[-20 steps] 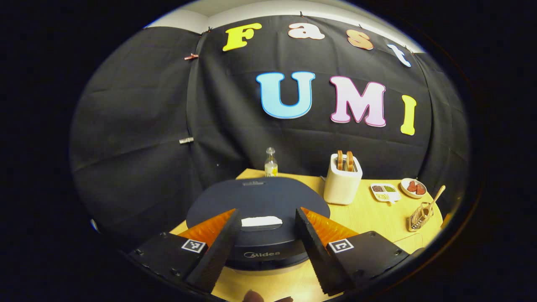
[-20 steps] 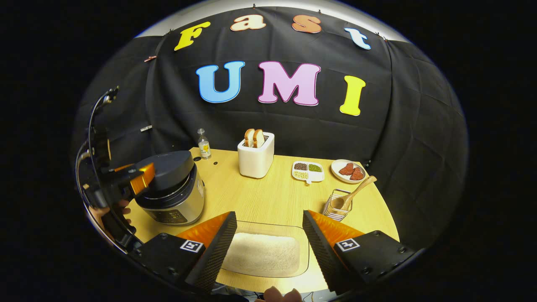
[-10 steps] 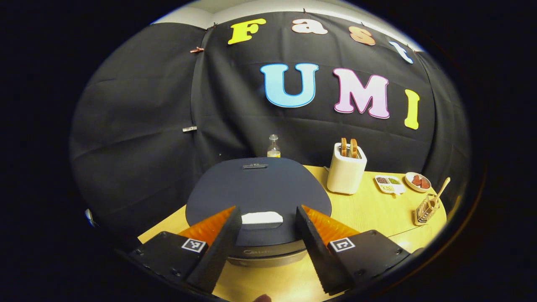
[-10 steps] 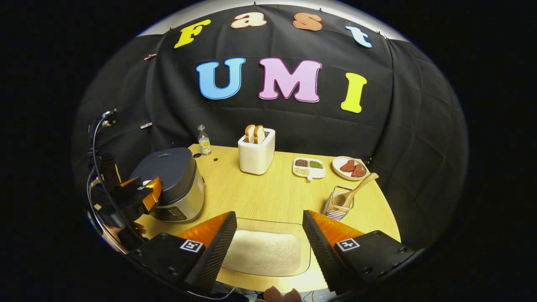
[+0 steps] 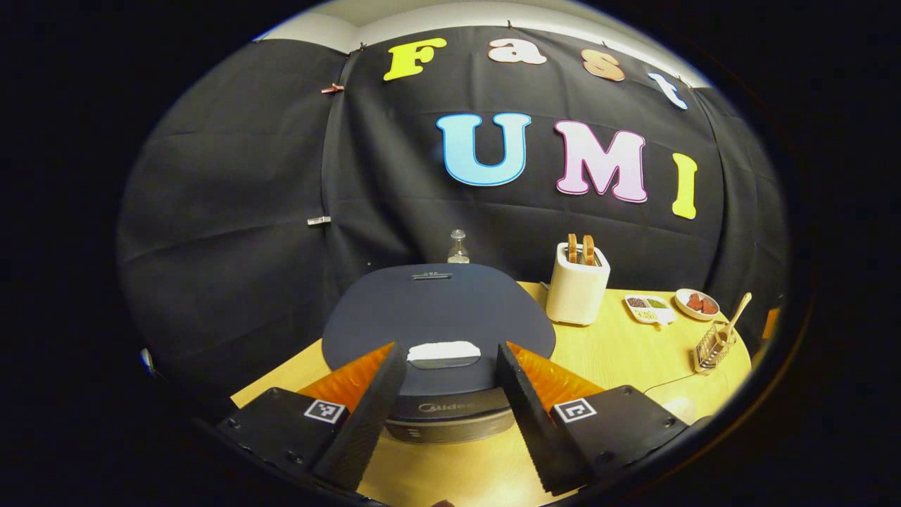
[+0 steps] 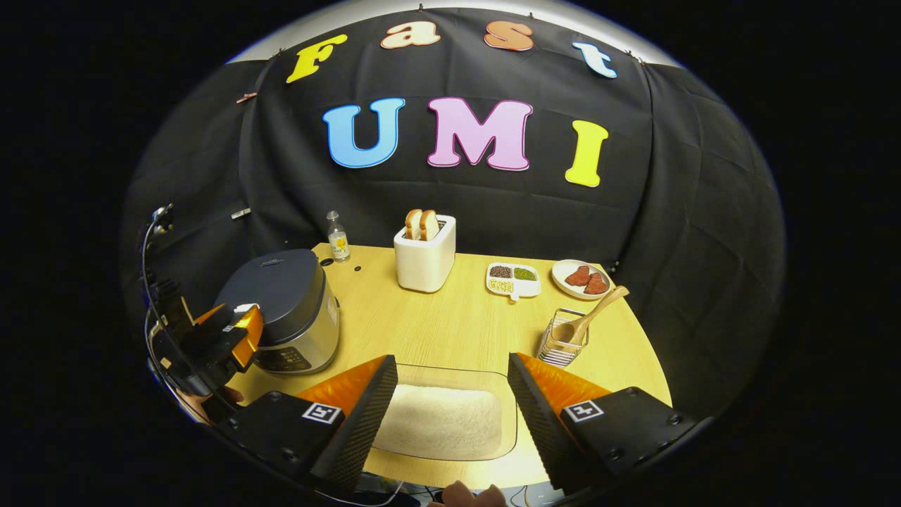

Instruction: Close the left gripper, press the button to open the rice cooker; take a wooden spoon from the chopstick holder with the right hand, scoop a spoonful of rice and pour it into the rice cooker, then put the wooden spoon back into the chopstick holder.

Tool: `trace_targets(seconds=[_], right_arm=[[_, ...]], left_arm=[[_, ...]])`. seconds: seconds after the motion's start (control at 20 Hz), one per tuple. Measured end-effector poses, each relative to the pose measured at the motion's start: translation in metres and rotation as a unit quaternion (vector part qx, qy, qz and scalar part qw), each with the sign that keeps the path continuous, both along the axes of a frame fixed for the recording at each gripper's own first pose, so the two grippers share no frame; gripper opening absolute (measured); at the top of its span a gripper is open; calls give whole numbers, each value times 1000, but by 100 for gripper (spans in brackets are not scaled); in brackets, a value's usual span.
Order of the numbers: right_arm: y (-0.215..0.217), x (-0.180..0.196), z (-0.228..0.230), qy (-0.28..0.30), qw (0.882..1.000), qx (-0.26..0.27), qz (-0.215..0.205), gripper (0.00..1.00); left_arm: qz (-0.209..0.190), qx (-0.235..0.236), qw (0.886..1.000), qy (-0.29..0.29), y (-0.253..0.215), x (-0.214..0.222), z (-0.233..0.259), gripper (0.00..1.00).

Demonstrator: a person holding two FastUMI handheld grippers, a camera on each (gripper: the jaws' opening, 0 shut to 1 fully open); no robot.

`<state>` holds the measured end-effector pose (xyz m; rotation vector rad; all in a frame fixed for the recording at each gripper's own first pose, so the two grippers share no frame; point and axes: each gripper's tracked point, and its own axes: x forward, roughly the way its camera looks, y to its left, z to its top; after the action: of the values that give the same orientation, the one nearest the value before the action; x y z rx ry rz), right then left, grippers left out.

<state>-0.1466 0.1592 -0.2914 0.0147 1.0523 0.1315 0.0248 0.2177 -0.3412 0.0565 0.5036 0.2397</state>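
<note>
The rice cooker (image 5: 436,317) stands with its dark lid down, a white button (image 5: 443,351) at the lid's front edge. My left gripper (image 5: 449,348) is open, level with the cooker's front; its fingers frame the button without touching it. The right gripper view shows the rice cooker (image 6: 281,310) at the table's left, with the left gripper (image 6: 232,331) just before it. My right gripper (image 6: 450,360) is open and holds nothing, above a clear tray of rice (image 6: 436,421). A wooden spoon (image 6: 588,320) leans in the wire chopstick holder (image 6: 563,343) to the right.
On the wooden table (image 6: 450,317) stand a white toaster (image 6: 424,253) with bread, a small bottle (image 6: 338,238), a divided dish (image 6: 514,278) of beans and a plate (image 6: 581,278) with red pieces, all along the back edge. A hand shows under the left gripper.
The left gripper has dropped from above the lid to the cooker's front and drawn back a little, still open. The right gripper has hardly moved.
</note>
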Motion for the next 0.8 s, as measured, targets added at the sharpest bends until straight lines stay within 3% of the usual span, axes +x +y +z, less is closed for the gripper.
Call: trace_targets(seconds=[0.2, 0.4, 0.65, 0.8], right_arm=[[3, -4, 1, 6, 1000, 3, -5, 98], [7, -1, 8, -5, 1000, 2, 0, 98], [7, 3, 9, -7, 1000, 4, -15, 99], [4, 6, 10, -10, 1000, 2, -21, 99]], left_arm=[[35, -3, 999, -14, 9, 5, -2, 93], [6, 10, 1000, -6, 1, 11, 2, 91], [2, 13, 1000, 6, 1, 9, 19, 88], [-22, 23, 1000, -3, -8, 10, 29, 96]])
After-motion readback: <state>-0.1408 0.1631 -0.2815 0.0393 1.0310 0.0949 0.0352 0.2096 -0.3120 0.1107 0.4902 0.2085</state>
